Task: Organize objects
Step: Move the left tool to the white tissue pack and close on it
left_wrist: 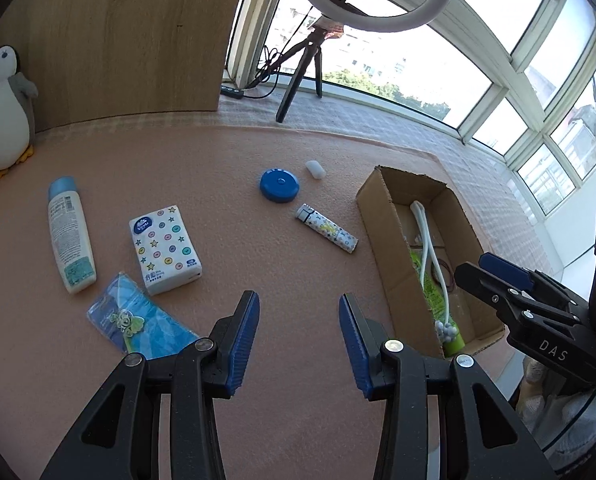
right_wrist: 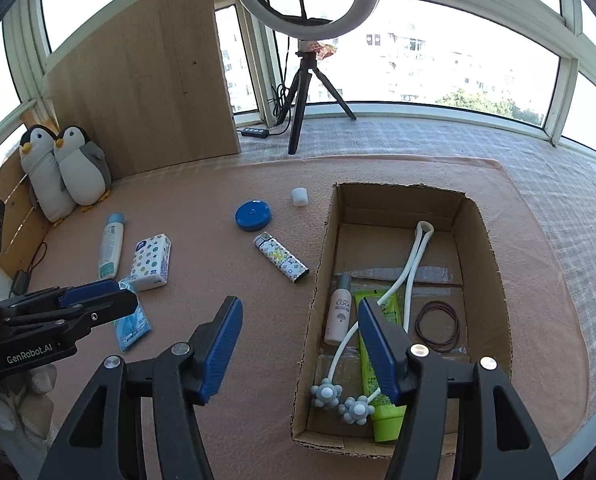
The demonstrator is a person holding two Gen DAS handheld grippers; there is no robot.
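Observation:
A cardboard box [right_wrist: 493, 280] stands open on the pink mat at the right; it holds a white massager [right_wrist: 409, 256], a green tube [right_wrist: 381, 420], a small white bottle [right_wrist: 339, 316] and dark hair bands [right_wrist: 437, 322]. Left of the box, a patterned lighter [right_wrist: 280, 258], a blue round case [right_wrist: 253, 215], a white cap [right_wrist: 299, 196], a tissue pack [right_wrist: 152, 262], a lotion bottle [right_wrist: 111, 244] and a blue packet [right_wrist: 132, 328] lie loose. My right gripper [right_wrist: 299, 320] is open above the box's left wall. My left gripper [left_wrist: 299, 320] is open and empty over bare mat, right of the blue packet [left_wrist: 138, 320].
Two plush penguins [right_wrist: 70, 168] lean in the far left corner against a wooden board [right_wrist: 146, 80]. A ring light on a tripod [right_wrist: 303, 80] and a power strip [right_wrist: 254, 133] stand by the windows. A checked cloth [right_wrist: 557, 208] lies beyond the mat's right edge.

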